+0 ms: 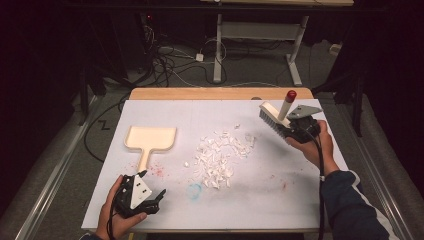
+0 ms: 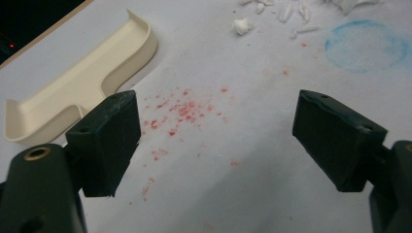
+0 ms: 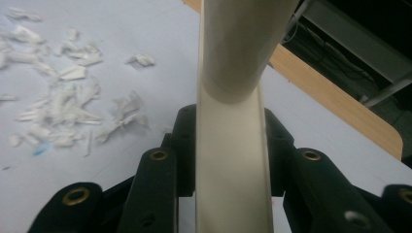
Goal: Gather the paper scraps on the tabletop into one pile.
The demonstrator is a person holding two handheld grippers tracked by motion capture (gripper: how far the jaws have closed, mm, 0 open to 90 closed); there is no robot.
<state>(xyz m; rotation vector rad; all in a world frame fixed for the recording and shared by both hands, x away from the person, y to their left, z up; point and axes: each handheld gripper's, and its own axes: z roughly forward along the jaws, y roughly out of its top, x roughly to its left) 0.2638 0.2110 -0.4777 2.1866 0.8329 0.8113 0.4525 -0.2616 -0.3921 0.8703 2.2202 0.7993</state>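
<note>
Brush [image 1: 274, 119] clamped in right hand-held gripper [image 1: 295, 128]

We note cream dustpan [image 1: 150, 138], cream brush [image 1: 274, 119] w/ red handle tip, white paper scraps [image 1: 218, 155], red specks and a blue smudge [image 1: 194, 190] on white tabletop [image 1: 260, 200].

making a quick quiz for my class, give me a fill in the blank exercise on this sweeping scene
1. The right tongs are shut on the ____ with the red-tipped handle.
2. The left tongs stand ____, with nothing between them.
3. The cream dustpan lies to the ____ of the white paper scraps in the high view.
4. Near the dustpan's handle the table bears ____ specks.

Missing words: brush; open; left; red
</note>
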